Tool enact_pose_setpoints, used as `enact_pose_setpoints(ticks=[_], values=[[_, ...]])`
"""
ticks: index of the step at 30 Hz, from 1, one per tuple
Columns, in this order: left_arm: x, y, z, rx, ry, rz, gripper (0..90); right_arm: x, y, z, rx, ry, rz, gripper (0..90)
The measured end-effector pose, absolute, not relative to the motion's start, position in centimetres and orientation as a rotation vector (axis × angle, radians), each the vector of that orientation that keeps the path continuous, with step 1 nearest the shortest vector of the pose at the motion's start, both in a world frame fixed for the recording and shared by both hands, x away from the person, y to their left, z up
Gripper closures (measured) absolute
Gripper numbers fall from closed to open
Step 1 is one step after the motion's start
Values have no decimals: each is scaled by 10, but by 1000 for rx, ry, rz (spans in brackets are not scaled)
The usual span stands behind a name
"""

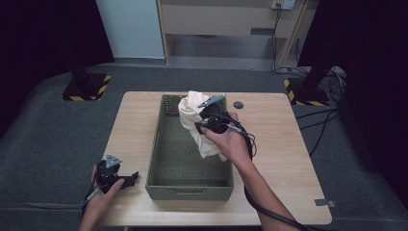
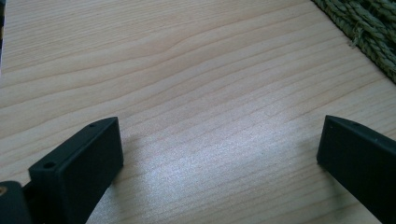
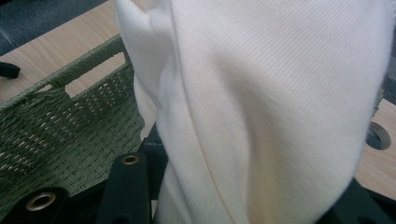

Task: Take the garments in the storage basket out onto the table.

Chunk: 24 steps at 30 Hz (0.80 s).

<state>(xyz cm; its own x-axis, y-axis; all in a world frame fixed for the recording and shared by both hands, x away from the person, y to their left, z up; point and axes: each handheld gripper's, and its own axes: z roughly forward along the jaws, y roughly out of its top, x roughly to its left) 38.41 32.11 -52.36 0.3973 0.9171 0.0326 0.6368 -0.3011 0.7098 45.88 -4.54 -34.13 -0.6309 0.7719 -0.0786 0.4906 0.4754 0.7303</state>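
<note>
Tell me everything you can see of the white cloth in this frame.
The white cloth is a soft, finely ribbed fabric, bunched into a long hanging bundle with folds and one stitched seam. The right gripper is shut on it, holding it above the green woven basket; its lower end hangs down inside the basket near the right wall. Whether that end touches the basket floor I cannot tell.

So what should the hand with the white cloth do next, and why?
Probably keep lifting a little. The right gripper is shut on the white cloth, but the cloth's lower end hangs down inside the green woven basket. The left gripper rests open on the wooden table, so it isn't helping.
</note>
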Motion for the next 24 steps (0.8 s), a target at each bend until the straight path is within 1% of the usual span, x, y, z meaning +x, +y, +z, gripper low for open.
enact_pose_setpoints(ticks=[10, 24], values=[[384, 321, -524, 2044, 1322, 590, 0, 451, -55, -331, 1040, 2317, 955, 536], [384, 321, -524, 2044, 1322, 590, 0, 445, -72, -331, 1055, 2295, 957, 536]])
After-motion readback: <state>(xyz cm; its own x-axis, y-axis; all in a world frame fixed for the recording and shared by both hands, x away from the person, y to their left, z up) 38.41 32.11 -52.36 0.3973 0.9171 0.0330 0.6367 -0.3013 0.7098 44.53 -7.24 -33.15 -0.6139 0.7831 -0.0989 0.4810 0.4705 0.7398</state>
